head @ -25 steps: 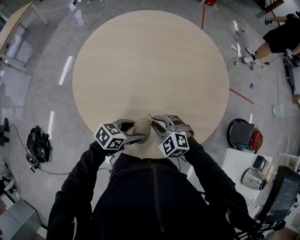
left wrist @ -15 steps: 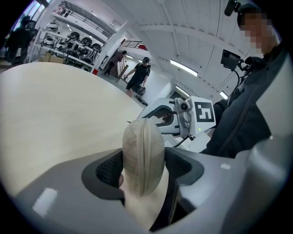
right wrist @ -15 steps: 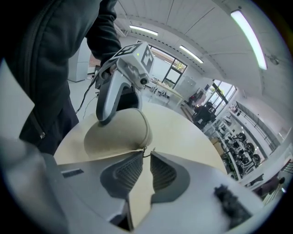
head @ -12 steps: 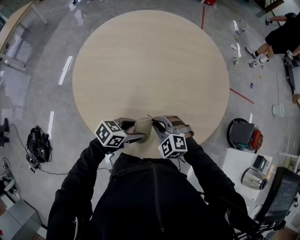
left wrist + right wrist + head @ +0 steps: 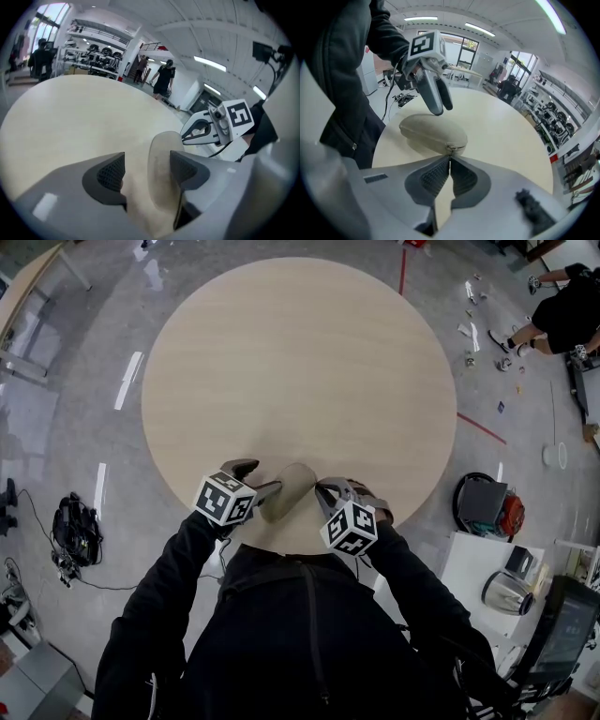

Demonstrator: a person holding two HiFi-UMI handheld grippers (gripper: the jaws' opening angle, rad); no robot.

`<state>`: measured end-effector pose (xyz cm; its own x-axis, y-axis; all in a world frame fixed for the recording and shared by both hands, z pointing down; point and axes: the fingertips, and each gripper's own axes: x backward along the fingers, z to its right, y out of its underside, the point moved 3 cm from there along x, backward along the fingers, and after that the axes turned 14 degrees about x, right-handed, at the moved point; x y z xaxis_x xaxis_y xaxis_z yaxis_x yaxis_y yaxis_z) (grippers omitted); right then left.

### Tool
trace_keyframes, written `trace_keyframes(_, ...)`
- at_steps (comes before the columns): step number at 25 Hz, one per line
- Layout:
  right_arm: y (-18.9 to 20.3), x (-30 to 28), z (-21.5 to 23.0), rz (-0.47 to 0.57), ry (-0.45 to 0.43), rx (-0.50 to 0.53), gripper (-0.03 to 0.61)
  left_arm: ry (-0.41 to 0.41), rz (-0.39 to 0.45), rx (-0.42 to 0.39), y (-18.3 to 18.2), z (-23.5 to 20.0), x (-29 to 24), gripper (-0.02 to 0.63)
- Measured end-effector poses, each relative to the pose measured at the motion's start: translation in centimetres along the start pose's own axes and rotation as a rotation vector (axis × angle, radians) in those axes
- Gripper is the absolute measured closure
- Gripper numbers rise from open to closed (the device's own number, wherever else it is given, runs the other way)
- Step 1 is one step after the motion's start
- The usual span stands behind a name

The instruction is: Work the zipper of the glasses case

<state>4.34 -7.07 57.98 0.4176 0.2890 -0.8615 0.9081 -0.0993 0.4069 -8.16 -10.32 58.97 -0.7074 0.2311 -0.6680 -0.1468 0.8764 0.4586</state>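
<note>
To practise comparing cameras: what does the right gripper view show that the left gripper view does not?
Only the right gripper view: the zipper pull pinched in the shut right gripper. Only the left gripper view: the left gripper's opening jaws from inside, astride the glasses case. Both: the case, the round table, the opposite gripper.

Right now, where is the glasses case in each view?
Head view: glasses case lower centre, at the near edge of the round table.
Left gripper view: the case fills bottom centre, close up.
Right gripper view: the case lies left of centre.
Shared landmark: the round table under it.
</note>
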Motion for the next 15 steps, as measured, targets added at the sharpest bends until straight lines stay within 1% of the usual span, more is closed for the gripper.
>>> trace_keyframes(2,0.6,-0.5,-0.8,-0.032,-0.018,-0.027,0.568,-0.07,-0.029,-0.129,0.3,1.1,-0.6,0.341)
trace_keyframes(3,0.9,-0.7,-1.0,-0.046,-0.023,-0.045,0.568,-0.096,-0.034,-0.179,0.5,1.6,-0.9,0.365)
trace_keyframes(4,1.2,-0.9,-1.3,-0.059,-0.026,-0.065,0.568,-0.113,-0.033,-0.21,0.7,2.2,-1.1,0.386)
trace_keyframes(6,1.6,-1.2,-1.5,-0.075,-0.032,-0.103,0.569,-0.106,-0.025,-0.222,1.0,3.4,-1.3,0.41)
trace_keyframes(9,1.8,-1.4,-1.8,-0.082,-0.038,-0.13,0.569,-0.059,-0.04,-0.215,1.8,5.6,-1.6,0.408)
trace_keyframes(11,1.7,-1.6,-2.0,-0.081,-0.044,-0.134,0.569,-0.086,-0.088,-0.264,2.8,6.2,-2.2,0.405)
trace_keyframes(13,1.6,-1.8,-2.4,-0.082,-0.051,-0.136,0.568,-0.138,-0.133,-0.344,3.7,6.2,-2.9,0.39)
trace_keyframes(15,1.9,-2.0,-2.8,-0.087,-0.06,-0.136,0.568,-0.165,-0.153,-0.397,4.2,6.2,-3.6,0.376)
